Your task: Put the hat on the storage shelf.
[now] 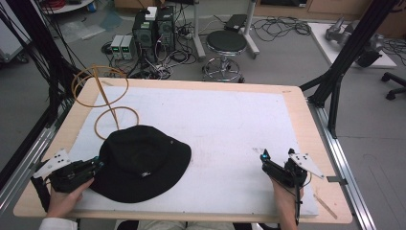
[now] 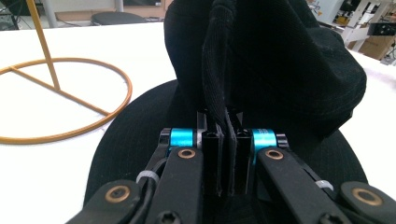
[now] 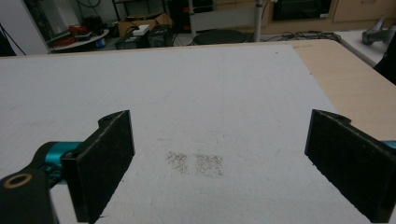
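Left gripper view shows the left hand-held gripper (image 2: 223, 158) pressed together on a fold of the brim of the black cloth bucket hat (image 2: 261, 70); the hat lies on the white-covered surface (image 1: 230, 124) at its near left, just in front of the thin golden wire stand with two rings (image 1: 103, 96). The right hand-held gripper (image 3: 219, 163) hovers spread and empty over bare covering, well apart from the hat. Judging from this, the pinch takes only a thin edge of fabric, so a quick lift could let it slip out; the limp crown may sag or fold; swinging the hat toward the stand could knock that light frame over.
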